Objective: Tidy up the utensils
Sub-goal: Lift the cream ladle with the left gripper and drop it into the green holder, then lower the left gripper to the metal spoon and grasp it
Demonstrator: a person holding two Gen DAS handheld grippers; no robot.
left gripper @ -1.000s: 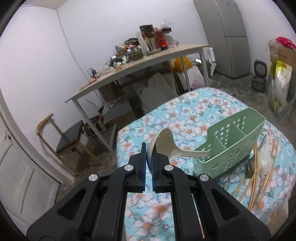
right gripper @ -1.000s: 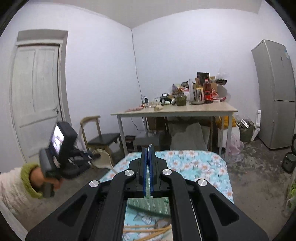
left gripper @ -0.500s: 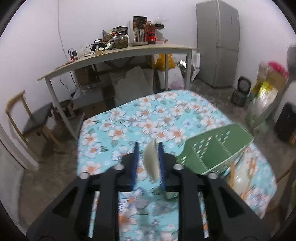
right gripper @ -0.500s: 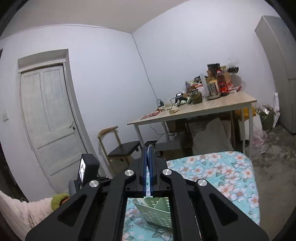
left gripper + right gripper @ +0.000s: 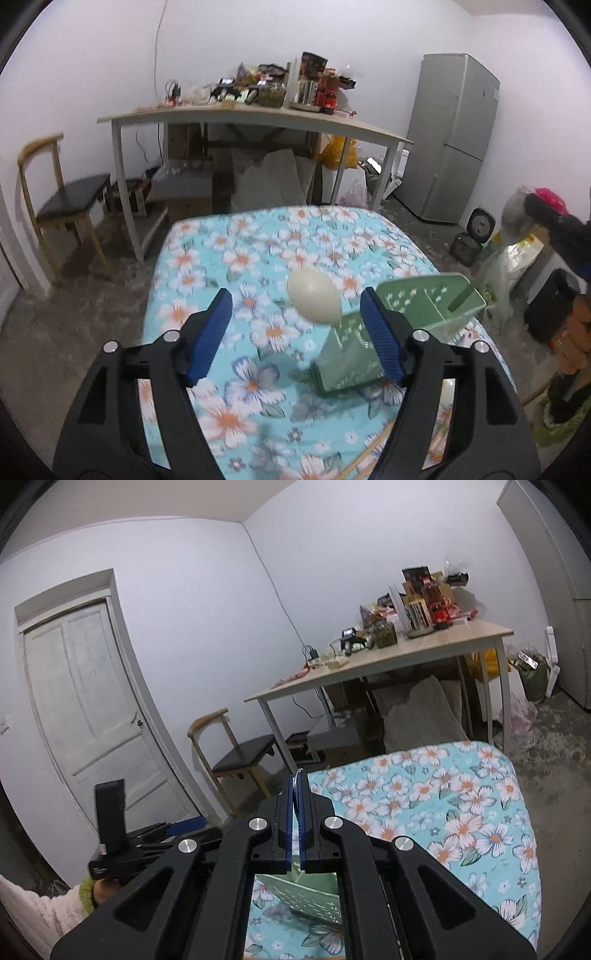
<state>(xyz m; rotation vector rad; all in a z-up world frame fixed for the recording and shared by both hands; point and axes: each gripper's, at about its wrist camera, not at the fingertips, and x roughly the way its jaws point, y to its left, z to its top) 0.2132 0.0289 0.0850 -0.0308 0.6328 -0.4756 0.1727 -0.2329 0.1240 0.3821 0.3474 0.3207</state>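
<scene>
Since a second ago my left gripper has let go of the cream spoon: its blue pads now stand wide apart, and the spoon's bowl shows between them, touching neither. Just beside the right pad sits the green utensil caddy, tilted on the floral counter; a green handle pokes from its far compartment. My right gripper is pressed closed on the caddy's thin edge, seen below its pads.
</scene>
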